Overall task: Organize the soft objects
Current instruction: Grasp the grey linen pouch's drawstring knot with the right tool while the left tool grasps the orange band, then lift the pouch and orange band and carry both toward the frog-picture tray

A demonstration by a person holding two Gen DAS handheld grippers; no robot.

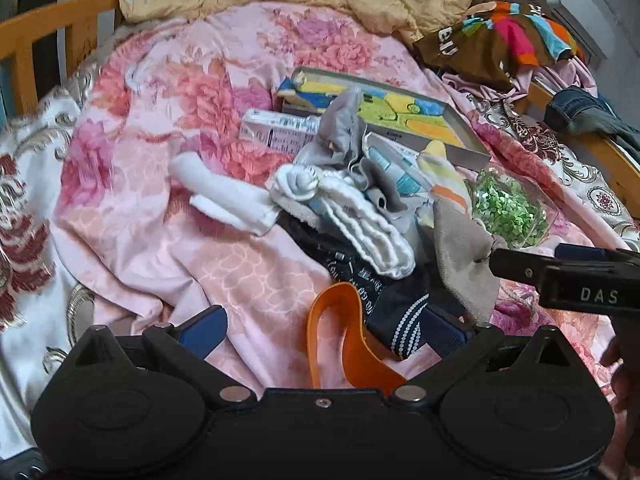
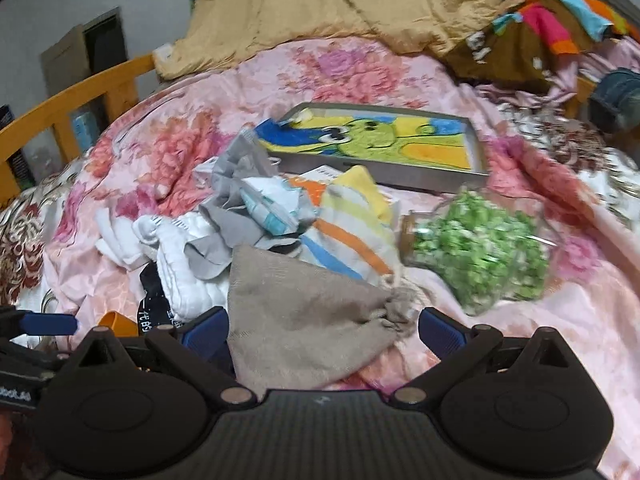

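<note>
Both your grippers gape over the sock pile.
Left gripper [image 1: 324, 328] straddles an orange loop [image 1: 340, 340]; right gripper [image 2: 324, 330] brackets the beige pouch [image 2: 304, 332] at bottom centre, beside a jar [image 2: 480, 252].

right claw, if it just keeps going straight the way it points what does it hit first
Most likely the beige drawstring pouch, which already lies between the open right claw fingers. Beyond it sits the striped cloth, though depth is hard to judge in the fisheye view.
</note>
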